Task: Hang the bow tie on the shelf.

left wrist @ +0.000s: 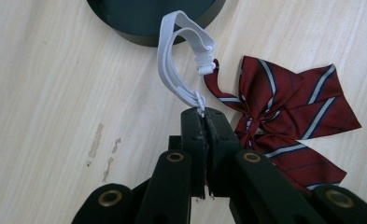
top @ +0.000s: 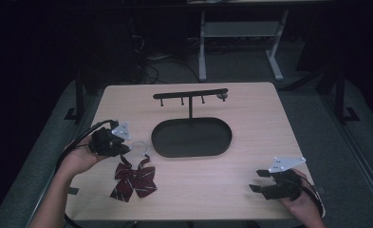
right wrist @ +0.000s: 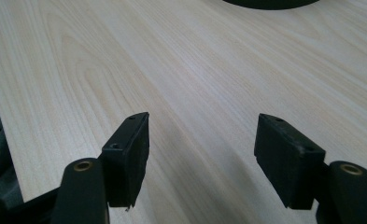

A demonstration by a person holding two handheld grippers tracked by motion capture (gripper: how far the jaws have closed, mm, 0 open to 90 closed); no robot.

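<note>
The left claw (left wrist: 203,114) is pinching the white elastic strap (left wrist: 181,56) of the striped bow tie (left wrist: 284,112), jaws fully closed, presumably for hanging it on the hook stand (top: 190,94); the bow is lying on the worktop (top: 250,180) beside the tray (top: 191,137). The right claw (right wrist: 202,154) is resting wide open, holding nothing

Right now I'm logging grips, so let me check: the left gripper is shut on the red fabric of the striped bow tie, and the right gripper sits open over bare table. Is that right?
Not quite. The left gripper is shut on the white elastic strap, not the red fabric of the striped bow tie; the left gripper view shows this. The right gripper does sit open over bare table.
</note>
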